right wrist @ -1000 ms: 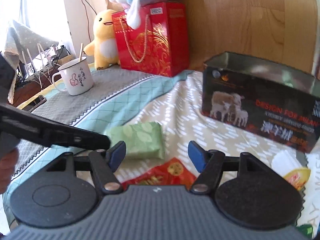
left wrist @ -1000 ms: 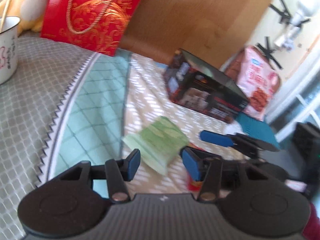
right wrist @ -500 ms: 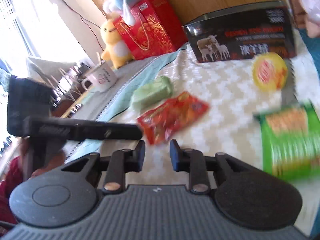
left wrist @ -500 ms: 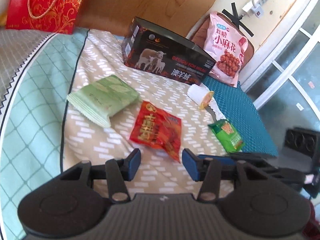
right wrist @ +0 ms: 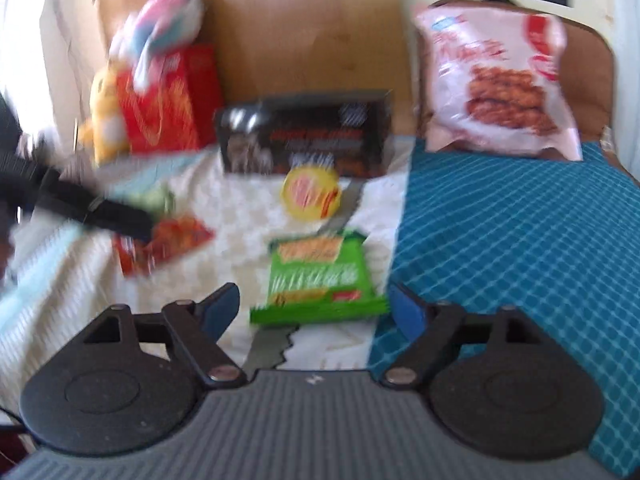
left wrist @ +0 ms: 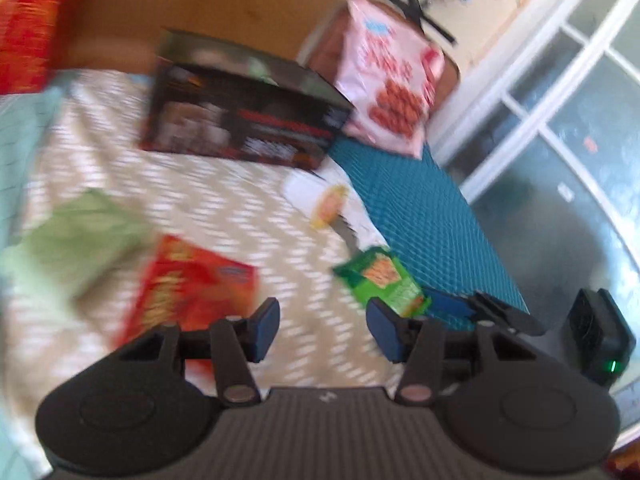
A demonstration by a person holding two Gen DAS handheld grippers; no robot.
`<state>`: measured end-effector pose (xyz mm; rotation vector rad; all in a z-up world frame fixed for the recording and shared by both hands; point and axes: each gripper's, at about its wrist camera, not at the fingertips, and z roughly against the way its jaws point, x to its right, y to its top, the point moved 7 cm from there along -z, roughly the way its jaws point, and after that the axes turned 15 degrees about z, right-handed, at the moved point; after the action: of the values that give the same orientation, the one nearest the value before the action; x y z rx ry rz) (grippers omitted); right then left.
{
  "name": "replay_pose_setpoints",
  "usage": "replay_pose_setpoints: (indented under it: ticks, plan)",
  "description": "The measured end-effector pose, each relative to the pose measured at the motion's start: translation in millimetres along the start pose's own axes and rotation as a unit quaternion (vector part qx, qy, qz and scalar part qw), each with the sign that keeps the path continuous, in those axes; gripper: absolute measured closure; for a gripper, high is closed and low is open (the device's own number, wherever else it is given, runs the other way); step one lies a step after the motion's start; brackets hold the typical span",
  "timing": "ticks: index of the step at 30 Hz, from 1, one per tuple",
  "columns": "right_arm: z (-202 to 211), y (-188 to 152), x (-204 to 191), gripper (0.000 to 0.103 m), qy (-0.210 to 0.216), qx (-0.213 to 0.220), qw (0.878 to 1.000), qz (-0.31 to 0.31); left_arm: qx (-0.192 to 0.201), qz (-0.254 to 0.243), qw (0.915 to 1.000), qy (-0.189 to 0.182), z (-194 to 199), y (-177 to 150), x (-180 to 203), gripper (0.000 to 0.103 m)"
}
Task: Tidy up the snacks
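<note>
A: R gripper – state?

B: Jaws spread wide, nothing clamped. Green snack pkt lies flat on the cloth just ahead, its near edge betw. the two blue pads. Contact w/ either pad: can't tell, frame blurred.

A: L gripper?

B: Also spread, empty. Over the pale zigzag cloth. Red snack pkt just fwd-left of its L finger, flat. Same green pkt shows fwd-right of its R finger in that view, w/ the R gripper's blue tip right behind it.

A: Further out?

B: Yellow-lidded round cup beyond the green pkt, tipped so lid faces R cam; near, not touching. Pale green pkt left of the red one, edges appear to meet – blur, not sure. Dark open box w/ sheep print stands at back of the cloth, in front of wooden board. Something light green shows inside the box in L view; can't ID.

A: Periphery?

B: Big pink bag upright, leaning on brown cushion, its base on teal checked mat, right of box. Red gift bag + yellow plush back-left; pastel plush on top of bag. Both views motion-smeared.
</note>
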<state>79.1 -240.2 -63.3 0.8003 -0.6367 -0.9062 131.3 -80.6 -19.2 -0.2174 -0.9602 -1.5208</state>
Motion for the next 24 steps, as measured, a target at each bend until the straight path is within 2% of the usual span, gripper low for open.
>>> replay_pose_setpoints:
  ticks: [2,4,6,7,10,12,16,19,21,24]
  plan:
    - [-3,4,-9,0.028,-0.002,-0.001,0.999,0.034,-0.023,-0.002,0.9997,-0.005,-22,0,10,0.049]
    - [-4,5,-15,0.028,0.013,0.001,0.999,0.039,-0.029,-0.005,0.9996,-0.001,-41,0,15,0.049]
    - [-4,9,-22,0.028,0.025,0.008,0.998,0.052,-0.029,-0.012,0.9995,0.004,-46,2,18,0.054]
    - [-4,11,-27,0.029,0.023,0.013,0.998,0.060,-0.028,-0.011,0.9995,0.006,-45,3,18,0.060]
    - [-3,26,-34,0.034,0.026,0.033,0.996,0.075,-0.013,-0.016,0.9997,0.013,-28,9,16,0.060]
    - [-4,41,-34,0.034,0.036,0.058,0.995,0.076,0.014,-0.026,0.9995,0.014,-8,22,17,0.060]
    - [-15,93,-28,0.034,0.029,0.118,0.988,0.093,0.079,-0.049,0.9954,0.020,26,69,24,0.058]
    - [-42,134,-14,0.034,0.013,0.146,0.984,0.104,0.119,-0.065,0.9900,0.039,30,116,31,0.053]
    - [-68,156,1,0.034,0.003,0.147,0.985,0.091,0.134,-0.069,0.9873,0.053,20,146,32,0.051]
    - [-113,182,20,0.033,-0.006,0.138,0.988,0.067,0.158,-0.078,0.9806,0.085,-2,180,28,0.040]
